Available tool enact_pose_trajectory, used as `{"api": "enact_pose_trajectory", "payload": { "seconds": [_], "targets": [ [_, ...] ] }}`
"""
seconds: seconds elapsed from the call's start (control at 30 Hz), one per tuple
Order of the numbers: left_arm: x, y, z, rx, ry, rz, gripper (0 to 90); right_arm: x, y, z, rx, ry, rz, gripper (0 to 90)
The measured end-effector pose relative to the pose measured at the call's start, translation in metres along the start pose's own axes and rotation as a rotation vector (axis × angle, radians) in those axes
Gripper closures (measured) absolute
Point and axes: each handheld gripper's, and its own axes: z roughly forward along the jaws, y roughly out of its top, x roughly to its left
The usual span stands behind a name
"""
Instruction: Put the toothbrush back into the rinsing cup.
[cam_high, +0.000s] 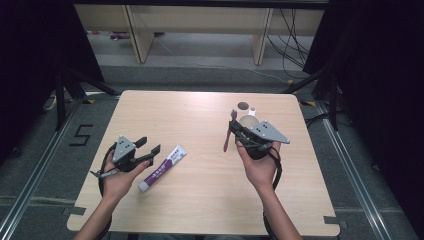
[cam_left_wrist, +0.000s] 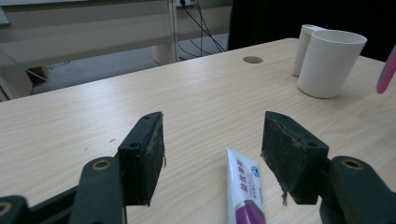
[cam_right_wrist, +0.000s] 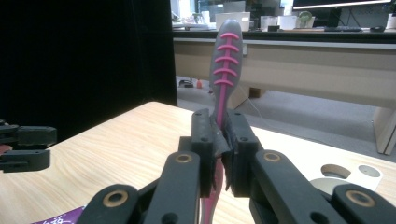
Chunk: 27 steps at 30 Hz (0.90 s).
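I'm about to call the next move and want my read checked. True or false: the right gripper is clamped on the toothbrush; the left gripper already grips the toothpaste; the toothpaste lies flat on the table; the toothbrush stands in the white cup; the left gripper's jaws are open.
1. The right gripper is clamped on the toothbrush. True.
2. The left gripper already grips the toothpaste. False: the tube lies between the jaws, but the pads stand clear of it.
3. The toothpaste lies flat on the table. True.
4. The toothbrush stands in the white cup. False: it is held above the table, outside the cup.
5. The left gripper's jaws are open. True.
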Motion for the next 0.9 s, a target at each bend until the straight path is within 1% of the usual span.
{"api": "enact_pose_trajectory", "payload": {
  "seconds": [0.03,0.07,0.1,0.17,0.2,0.23,0.27,0.3,0.33,0.37,0.4,0.43,0.47,0.5,0.53,0.57,0.6,0.67,0.7,0.73,0.77,0.8,0.83,0.87,0.9],
  "targets": [
    [0.001,-0.001,-0.001,0.0,0.004,-0.008,39.0,-0.002,0.001,0.0,0.001,0.003,-0.016,84.0],
    [0.002,-0.003,-0.001,0.0,0.007,-0.012,39.0,-0.002,0.001,0.0,0.002,0.006,-0.001,84.0],
    [0.003,-0.004,-0.002,0.002,0.01,-0.014,39.0,-0.003,0.001,0.0,0.008,-0.005,0.0,84.0],
    [0.004,-0.006,-0.002,0.001,0.012,-0.022,39.1,-0.004,0.002,0.0,0.003,-0.006,-0.001,84.0],
    [0.005,-0.007,-0.003,0.001,0.015,-0.023,39.1,-0.005,0.002,0.0,0.0,-0.013,-0.011,84.0],
    [0.005,-0.007,-0.003,-0.001,0.017,-0.027,39.1,-0.004,0.002,0.001,0.002,-0.007,-0.001,84.0],
    [0.006,-0.008,-0.003,-0.002,0.019,-0.03,39.1,-0.004,0.003,0.001,-0.003,-0.012,0.004,84.0],
    [0.007,-0.008,-0.003,-0.003,0.021,-0.035,39.1,-0.005,0.003,0.001,0.004,-0.006,0.003,84.0],
    [0.007,-0.009,-0.003,-0.006,0.026,-0.046,39.1,-0.006,0.004,0.001,-0.001,-0.009,-0.008,84.0],
    [0.007,-0.009,-0.003,-0.009,0.025,-0.044,39.2,-0.007,0.004,0.001,-0.011,-0.013,-0.012,84.0],
    [0.007,-0.009,-0.002,-0.02,0.02,-0.048,39.2,-0.006,0.004,0.001,-0.007,-0.007,0.007,84.0],
    [0.007,-0.009,-0.002,-0.021,0.019,-0.047,39.2,-0.006,0.004,0.001,-0.007,-0.011,0.01,84.0],
    [0.007,-0.009,-0.003,-0.017,0.019,-0.044,39.2,-0.008,0.005,0.0,0.002,-0.018,-0.009,84.0],
    [0.007,-0.01,-0.003,-0.013,0.022,-0.043,39.2,-0.008,0.006,0.001,-0.004,-0.014,0.003,84.0],
    [0.007,-0.011,-0.003,-0.012,0.024,-0.044,39.2,-0.01,0.006,0.001,-0.015,-0.02,-0.016,84.0],
    [0.007,-0.012,-0.003,-0.011,0.027,-0.047,39.2,-0.01,0.007,0.001,-0.012,-0.018,-0.005,84.0],
    [0.007,-0.013,-0.002,-0.015,0.022,-0.048,39.3,-0.008,0.007,0.0,-0.01,-0.016,0.018,84.0],
    [0.007,-0.015,-0.002,-0.007,0.025,-0.048,39.4,-0.01,0.009,0.0,-0.02,-0.027,-0.01,84.0],
    [0.007,-0.016,-0.001,-0.009,0.025,-0.051,39.4,-0.009,0.009,0.0,-0.024,-0.03,-0.005,84.0],
    [0.008,-0.017,-0.001,-0.006,0.03,-0.051,39.4,-0.009,0.01,0.0,-0.013,-0.025,0.002,84.0],
    [0.008,-0.018,-0.002,-0.006,0.033,-0.057,39.4,-0.01,0.01,0.001,-0.014,-0.023,0.005,84.0],
    [0.009,-0.018,-0.002,-0.005,0.032,-0.053,39.4,-0.012,0.011,0.001,-0.029,-0.035,-0.019,84.0],
    [0.009,-0.019,-0.002,-0.006,0.033,-0.058,39.4,-0.011,0.012,0.001,-0.016,-0.029,0.002,84.0],
    [0.009,-0.019,-0.002,-0.005,0.031,-0.063,39.4,-0.013,0.013,0.0,-0.022,-0.034,-0.014,84.0],
    [0.009,-0.019,-0.002,-0.006,0.024,-0.075,39.4,-0.013,0.014,0.001,-0.021,-0.029,0.0,84.0]
  ]
}}
